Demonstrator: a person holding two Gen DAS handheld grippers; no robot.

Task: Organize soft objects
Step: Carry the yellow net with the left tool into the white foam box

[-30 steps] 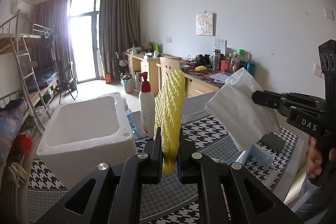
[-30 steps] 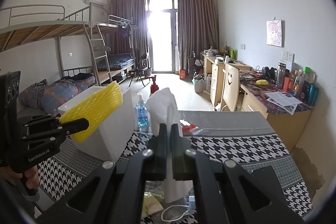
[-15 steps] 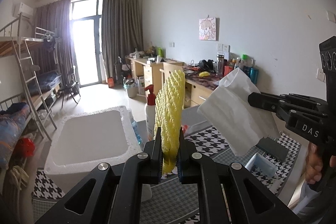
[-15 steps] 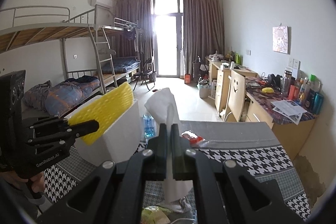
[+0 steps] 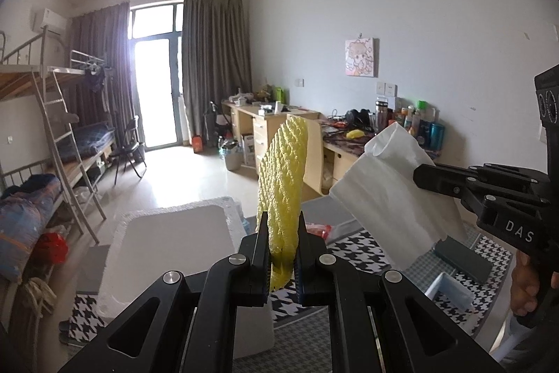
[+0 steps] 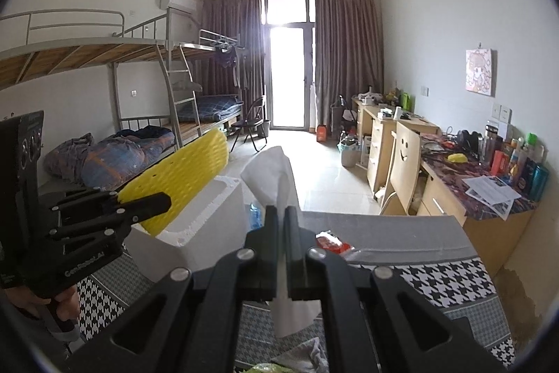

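Both of my jaws are clamped on soft things and held up in the air above the table (image 6: pixel 436 271), which wears a black and white houndstooth cloth. With my left gripper (image 5: pixel 282 254) I pinch the lower end of a yellow foam net (image 5: pixel 284 177); the net stands almost upright from the jaws and its top leans a little to the right. With my right gripper (image 6: pixel 282 250) I press on a white tissue (image 6: pixel 276 177); it rises above the jaws in a loose fold, and a part of it hangs down below them. In the left wrist view the tissue is to the right of the foam net, and the 2 things do not touch. A white foam box (image 5: pixel 171 243) with an open top stands on the table, under and to the left of the foam net. In the right wrist view the net sits in front of the near rim of this box. Near the far edge of the table lies a small red packet (image 6: pixel 330 242). A dark flat case (image 5: pixel 461 254) and a small clear tray (image 5: pixel 449 291) are on the right side of the table.
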